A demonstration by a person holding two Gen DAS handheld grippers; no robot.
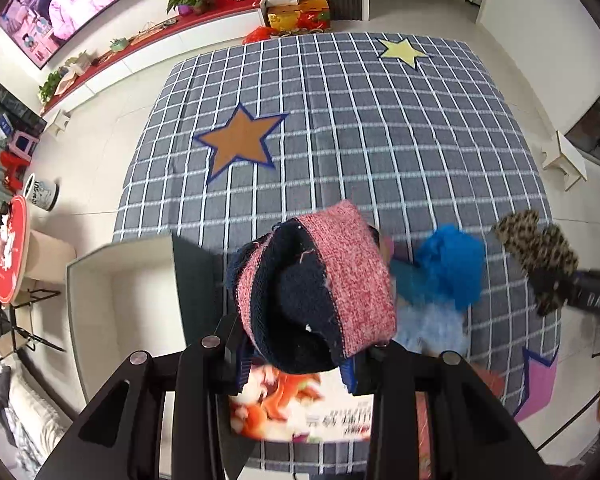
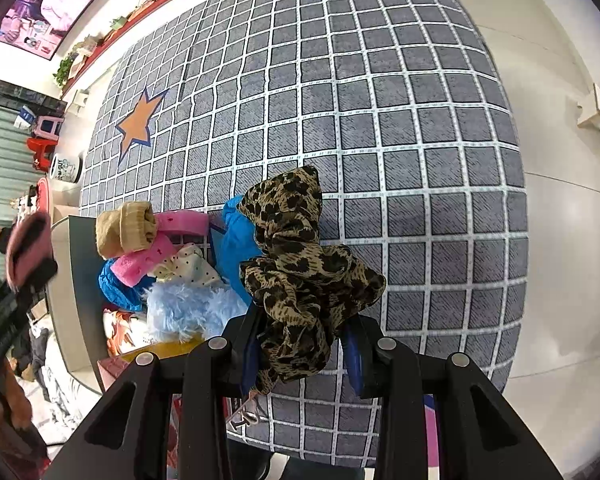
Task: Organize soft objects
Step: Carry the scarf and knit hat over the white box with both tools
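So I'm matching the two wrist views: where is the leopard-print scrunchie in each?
Left wrist: leopard-print scrunchie at the right edge, held by the right gripper.
Right wrist: centre, pinched between the fingers.
Shared landmark: the orange star on the checked rug.

The knit hat [image 1: 316,292] covers the fingertips of the left hand-held gripper [image 1: 300,356], so its grip is hidden. The leopard scrunchie [image 2: 300,276] likewise masks the right hand-held gripper [image 2: 300,356]. A printed box [image 1: 300,404] under the hat is blurred, its text unreadable. The blue fluffy item [image 1: 448,268] is smeared. The TV [image 1: 60,4] is cut by the frame's edge.
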